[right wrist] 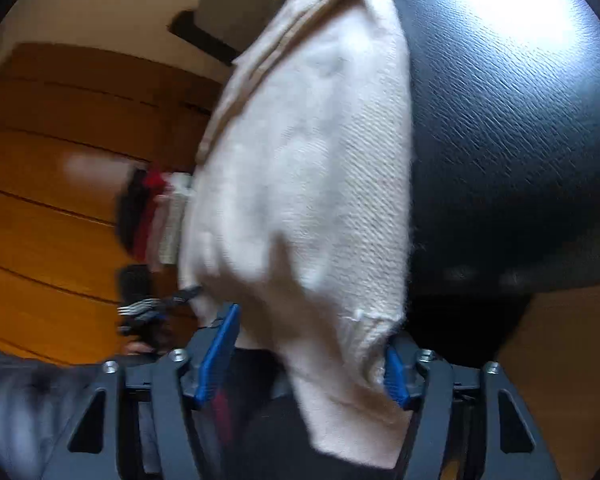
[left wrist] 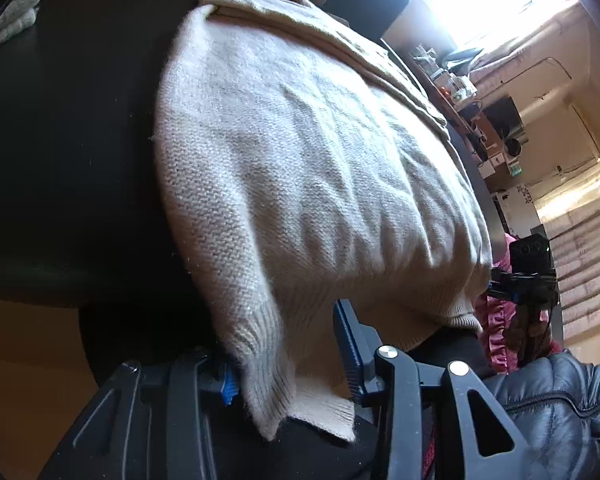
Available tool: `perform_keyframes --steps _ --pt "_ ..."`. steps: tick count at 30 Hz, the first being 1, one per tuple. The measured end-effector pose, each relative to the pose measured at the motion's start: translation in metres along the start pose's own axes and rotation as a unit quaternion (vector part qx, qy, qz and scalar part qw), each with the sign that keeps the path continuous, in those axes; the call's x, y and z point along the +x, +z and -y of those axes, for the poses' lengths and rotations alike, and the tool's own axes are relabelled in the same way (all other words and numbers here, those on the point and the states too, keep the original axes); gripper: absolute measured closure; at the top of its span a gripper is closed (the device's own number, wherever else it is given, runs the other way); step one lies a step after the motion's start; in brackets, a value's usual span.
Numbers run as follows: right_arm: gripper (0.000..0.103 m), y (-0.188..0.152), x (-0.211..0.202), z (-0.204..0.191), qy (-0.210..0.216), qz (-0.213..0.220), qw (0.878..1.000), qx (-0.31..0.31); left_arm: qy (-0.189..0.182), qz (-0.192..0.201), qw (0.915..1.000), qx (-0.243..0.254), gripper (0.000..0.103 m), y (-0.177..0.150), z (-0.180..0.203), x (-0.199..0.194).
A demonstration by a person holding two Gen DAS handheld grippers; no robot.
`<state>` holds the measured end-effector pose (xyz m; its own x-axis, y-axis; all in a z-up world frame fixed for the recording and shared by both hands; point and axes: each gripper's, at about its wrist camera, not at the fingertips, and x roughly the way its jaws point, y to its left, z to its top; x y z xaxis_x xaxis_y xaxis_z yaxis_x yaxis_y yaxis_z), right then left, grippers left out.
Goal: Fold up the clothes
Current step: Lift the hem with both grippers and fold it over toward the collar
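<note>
i've got the beige sweater lying ahead of both tongs on the dark round table, already doubled lengthwise (i judge), its ribbed hem hanging between the wide-apart left tongs and right tongs, so cross-folds remain.

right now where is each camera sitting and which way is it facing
Left wrist: sits on the left gripper, looking along its fingers up the beige sweater on the black table; the right gripper and a dark puffy sleeve show.
Right wrist: sits on the right gripper, facing the sweater's hem at the table edge, wooden floor beyond; a blurred sleeve shows.
Both share the sweater and table.
</note>
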<state>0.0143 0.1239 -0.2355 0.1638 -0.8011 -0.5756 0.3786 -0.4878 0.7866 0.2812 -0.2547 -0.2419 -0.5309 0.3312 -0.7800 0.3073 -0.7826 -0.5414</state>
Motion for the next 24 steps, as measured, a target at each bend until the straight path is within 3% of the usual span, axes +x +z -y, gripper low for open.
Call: perform_keyframes --steps 1,3,4,9,12,16,24 --pt "0.083 -0.001 0.003 0.001 -0.013 0.005 1.000 0.004 0.003 -0.002 1.0000 -0.002 0.077 0.001 0.000 0.000" --pt "0.093 -0.002 0.010 -0.002 -0.036 0.005 0.999 0.002 0.013 -0.002 0.9999 0.000 0.087 0.000 0.002 -0.001" --pt "0.094 -0.002 0.014 -0.007 -0.048 0.001 0.999 -0.008 0.016 -0.002 0.9999 0.005 0.095 0.000 0.003 -0.002" --pt "0.095 -0.001 0.017 -0.041 -0.070 -0.015 0.996 -0.052 -0.046 0.018 0.9982 0.035 0.098 0.005 0.018 -0.025" --pt "0.095 0.007 0.008 -0.068 -0.039 0.002 0.996 -0.077 -0.098 0.048 0.9933 0.036 0.098 0.017 0.023 -0.047" --pt "0.095 0.021 0.005 -0.099 -0.005 0.024 0.995 -0.101 -0.136 0.083 0.9867 0.029 0.098 0.037 0.022 -0.070" --pt "0.095 0.075 -0.017 -0.120 0.041 0.079 0.990 -0.114 -0.213 0.193 0.9577 0.018 0.101 0.108 0.011 -0.116"
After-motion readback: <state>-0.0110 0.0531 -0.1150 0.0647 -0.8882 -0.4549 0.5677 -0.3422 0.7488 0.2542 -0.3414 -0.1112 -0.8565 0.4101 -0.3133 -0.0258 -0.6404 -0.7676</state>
